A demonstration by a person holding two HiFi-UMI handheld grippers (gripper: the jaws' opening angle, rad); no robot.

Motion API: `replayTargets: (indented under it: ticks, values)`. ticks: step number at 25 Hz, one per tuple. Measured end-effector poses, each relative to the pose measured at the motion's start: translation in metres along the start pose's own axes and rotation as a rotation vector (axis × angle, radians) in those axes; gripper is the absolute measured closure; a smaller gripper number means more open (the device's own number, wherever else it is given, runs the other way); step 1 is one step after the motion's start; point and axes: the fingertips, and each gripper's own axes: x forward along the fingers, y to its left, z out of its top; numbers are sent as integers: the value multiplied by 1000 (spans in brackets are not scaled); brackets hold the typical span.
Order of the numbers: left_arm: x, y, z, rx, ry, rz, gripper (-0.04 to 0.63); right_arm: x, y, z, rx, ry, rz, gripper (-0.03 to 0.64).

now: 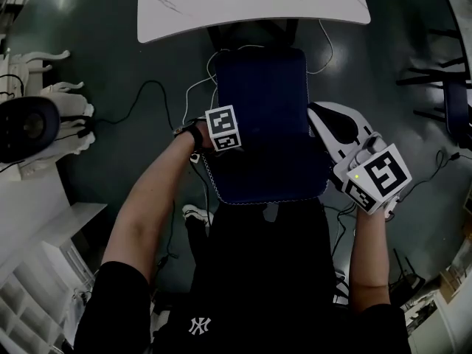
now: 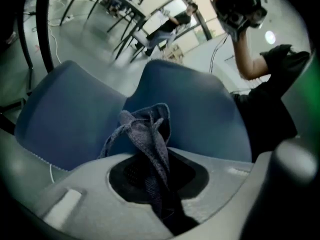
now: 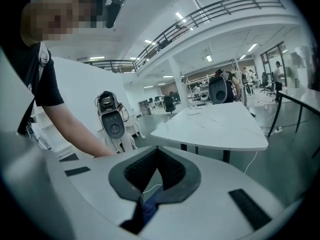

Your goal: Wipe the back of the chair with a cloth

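Two fingers point(image 2: 126, 178) tight on cloth point(image 2: 148, 134) (left gripper point(image 2: 153, 182))

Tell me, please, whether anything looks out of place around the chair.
Nothing is spilled or damaged. The cloth is bunched up in the left gripper, not spread flat, and loose cables trail over the floor beside the chair.

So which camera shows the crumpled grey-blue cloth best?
The left gripper view: the crumpled grey-blue cloth is pinched in the left gripper, bunched up before the blue padded chair. The head view shows only that gripper's marker cube over the chair, no cloth; the right gripper view shows none of it.
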Motion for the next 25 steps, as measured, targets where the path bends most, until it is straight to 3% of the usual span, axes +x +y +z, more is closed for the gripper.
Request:
replayTargets:
  ticks: [2, 5, 10, 14, 17, 25]
  values:
    - [-3, -11, 44, 11, -139, -9, 534, -12, -6, 1, 9, -8, -26, 603]
    - [-1, -30, 97, 64, -256, -20, 534, -28, -12, 2, 18, -18, -60, 603]
    - [18, -58, 168, 128, -356, -78, 534, -52, -29, -4, 38, -33, -109, 603]
    - [32, -63, 203, 137, -402, -79, 534, -67, -37, -11, 59, -41, -141, 603]
    - [44, -55, 208, 153, -375, -47, 534, -75, -41, -19, 70, -44, -156, 603]
    - [77, -38, 149, 293, -63, -7, 534, -80, -45, -40, 86, -52, -160, 603]
